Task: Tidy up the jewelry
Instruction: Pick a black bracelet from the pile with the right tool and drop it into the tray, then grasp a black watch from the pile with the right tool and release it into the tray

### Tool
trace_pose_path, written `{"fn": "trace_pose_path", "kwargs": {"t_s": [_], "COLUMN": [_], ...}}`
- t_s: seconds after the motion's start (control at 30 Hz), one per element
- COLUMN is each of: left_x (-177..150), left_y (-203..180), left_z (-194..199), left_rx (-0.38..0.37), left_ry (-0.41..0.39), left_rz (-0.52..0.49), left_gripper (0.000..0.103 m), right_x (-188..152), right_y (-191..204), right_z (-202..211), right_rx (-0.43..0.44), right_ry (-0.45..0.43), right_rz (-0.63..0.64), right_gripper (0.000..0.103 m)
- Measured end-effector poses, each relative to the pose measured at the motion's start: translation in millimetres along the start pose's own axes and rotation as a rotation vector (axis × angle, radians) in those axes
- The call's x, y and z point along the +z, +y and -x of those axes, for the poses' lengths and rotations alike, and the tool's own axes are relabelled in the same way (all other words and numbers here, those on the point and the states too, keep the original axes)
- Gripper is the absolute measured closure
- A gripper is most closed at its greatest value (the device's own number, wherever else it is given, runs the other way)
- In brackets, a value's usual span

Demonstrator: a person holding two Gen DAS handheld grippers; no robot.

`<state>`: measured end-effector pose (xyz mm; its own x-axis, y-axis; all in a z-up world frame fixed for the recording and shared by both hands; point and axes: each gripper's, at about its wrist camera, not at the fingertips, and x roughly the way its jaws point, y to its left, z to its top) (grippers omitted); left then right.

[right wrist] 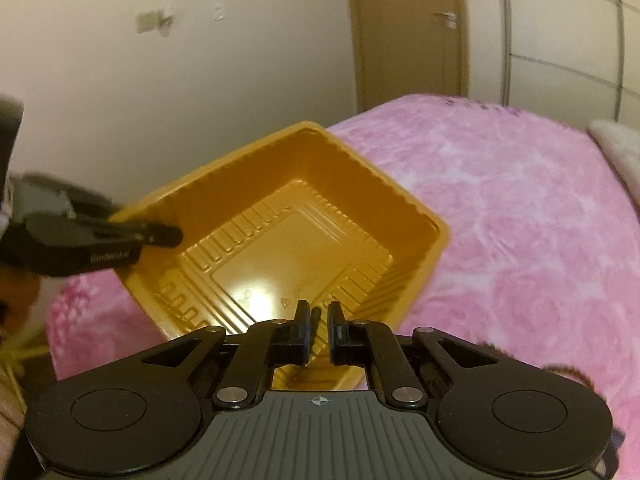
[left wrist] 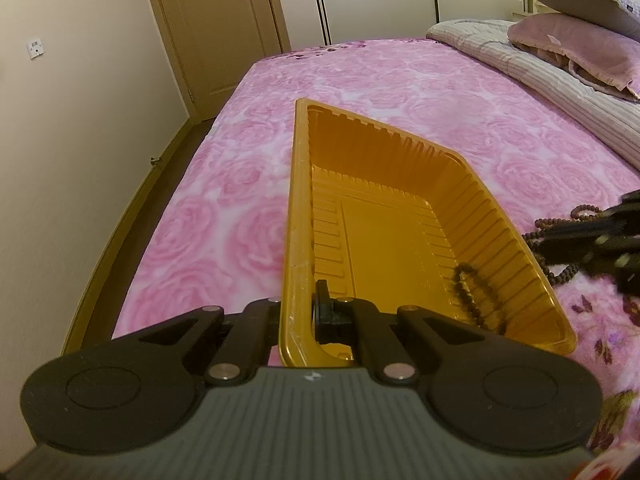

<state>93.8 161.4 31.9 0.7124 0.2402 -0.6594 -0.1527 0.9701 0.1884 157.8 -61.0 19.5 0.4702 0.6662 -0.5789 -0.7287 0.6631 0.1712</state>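
Close wrist views — shared tray [left wrist: 400, 208]

one orange plastic tray [left wrist: 400, 216]. one bead strand [left wrist: 472, 296] inside it, lower right. more dark beads [left wrist: 560, 232] at right frame edge, count unclear. two pillows [left wrist: 576, 52], upper right. two grippers.
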Motion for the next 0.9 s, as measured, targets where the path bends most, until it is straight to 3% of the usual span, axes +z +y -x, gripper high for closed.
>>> {"fn": "trace_pose_path", "kwargs": {"t_s": [0.13,0.33,0.4,0.53,0.6,0.7,0.9], "left_x": [-1,-3,-3,-3,-3,-2,-4], "left_y": [0,-1,-1,-1,-1,-1,-1], "left_z": [1,1,1,1,1,1,1], "left_rx": [-0.001,-0.002,-0.002,-0.001,0.001,-0.001,0.002], "left_ry": [-0.003,-0.002,0.002,0.003,0.003,0.002,0.0], "left_rz": [0.007,0.026,0.03,0.029,0.025,0.028,0.035], "left_gripper": [0.1,0.1,0.1,0.1,0.1,0.1,0.1], "right_x": [-20,-67,-74,-76,-79,-81,-88], "right_y": [-32,-76,-80,-82,-79,-66,-55], "right_z": [27,38,37,30,27,10,-17], "right_rx": [-0.146,-0.394,-0.407,-0.378,-0.377,-0.448,-0.461], "right_ry": [-0.023,0.102,0.12,0.12,0.121,0.139,0.167], "right_rz": [-0.096,-0.113,-0.097,-0.094,-0.067,0.107,0.342], "right_gripper": [0.086,0.083,0.081,0.061,0.061,0.061,0.062]}}
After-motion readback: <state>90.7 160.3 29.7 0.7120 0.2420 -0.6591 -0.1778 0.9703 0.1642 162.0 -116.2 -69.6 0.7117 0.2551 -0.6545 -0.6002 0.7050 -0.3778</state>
